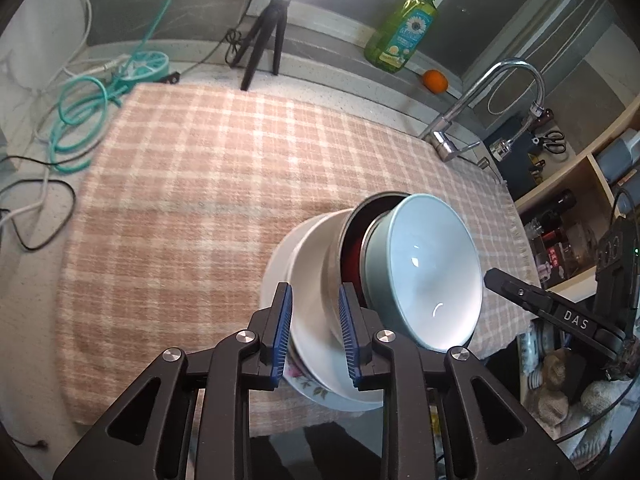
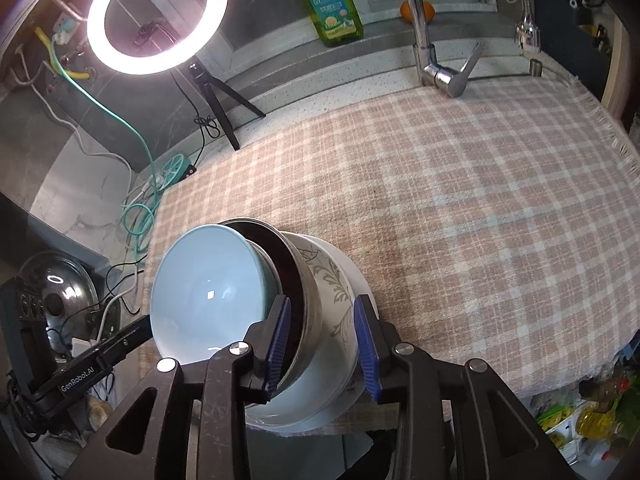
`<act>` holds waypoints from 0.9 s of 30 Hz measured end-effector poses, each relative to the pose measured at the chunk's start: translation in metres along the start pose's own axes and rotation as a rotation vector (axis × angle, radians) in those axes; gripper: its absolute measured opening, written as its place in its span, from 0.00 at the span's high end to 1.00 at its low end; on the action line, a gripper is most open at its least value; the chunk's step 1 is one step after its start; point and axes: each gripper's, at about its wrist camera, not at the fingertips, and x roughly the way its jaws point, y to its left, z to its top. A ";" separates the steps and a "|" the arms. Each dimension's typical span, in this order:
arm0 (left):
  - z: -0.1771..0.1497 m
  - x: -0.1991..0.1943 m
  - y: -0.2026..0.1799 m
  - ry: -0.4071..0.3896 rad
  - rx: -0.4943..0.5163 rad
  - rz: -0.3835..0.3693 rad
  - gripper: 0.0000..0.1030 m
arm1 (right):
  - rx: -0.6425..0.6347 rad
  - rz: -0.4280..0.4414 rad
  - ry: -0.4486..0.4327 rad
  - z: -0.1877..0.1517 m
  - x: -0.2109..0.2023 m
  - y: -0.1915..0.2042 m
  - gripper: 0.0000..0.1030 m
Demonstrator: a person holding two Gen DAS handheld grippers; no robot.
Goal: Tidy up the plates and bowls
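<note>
Blue bowl [image 1: 424, 272] nested in steel bowl [image 1: 334, 276], white plates [image 1: 312, 340] beneath.

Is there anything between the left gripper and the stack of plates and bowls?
Nothing visible. The left gripper already straddles the rim of the stack, its jaws apart around it. The right gripper straddles the opposite side.

"DAS" on right claw [image 1: 490, 278], "GenRobot.AI" on left claw [image 2: 140, 326]

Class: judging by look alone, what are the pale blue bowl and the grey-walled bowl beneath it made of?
Pale blue bowl: likely glazed ceramic; glossy, sharp light reflections. Grey-walled bowl beneath: probably brushed steel outside, judging by its dull metallic sheen; dark red lining unclear.
</note>
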 end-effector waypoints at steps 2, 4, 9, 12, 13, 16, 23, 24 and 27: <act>0.000 -0.007 0.000 -0.020 0.002 0.011 0.79 | -0.020 -0.006 -0.022 -0.002 -0.006 0.005 0.63; 0.000 -0.015 -0.002 -0.047 0.013 0.039 0.79 | -0.036 -0.007 -0.041 -0.003 -0.011 0.009 0.59; -0.002 -0.035 -0.008 -0.104 0.009 0.078 0.61 | -0.079 -0.005 -0.077 -0.004 -0.023 0.018 0.58; -0.005 -0.046 -0.019 -0.138 0.030 0.106 0.60 | -0.116 -0.008 -0.107 -0.006 -0.032 0.023 0.55; -0.006 -0.050 -0.024 -0.149 0.039 0.117 0.57 | -0.129 -0.013 -0.118 -0.008 -0.034 0.024 0.55; -0.012 -0.059 -0.037 -0.172 0.045 0.129 0.50 | -0.182 -0.028 -0.160 -0.012 -0.047 0.028 0.50; -0.028 -0.079 -0.066 -0.219 0.075 0.146 0.37 | -0.221 0.003 -0.220 -0.021 -0.077 0.023 0.28; -0.031 -0.081 -0.070 -0.232 0.085 0.158 0.37 | -0.225 0.009 -0.233 -0.023 -0.080 0.022 0.27; -0.037 -0.083 -0.076 -0.246 0.100 0.175 0.34 | -0.245 0.006 -0.262 -0.029 -0.086 0.021 0.26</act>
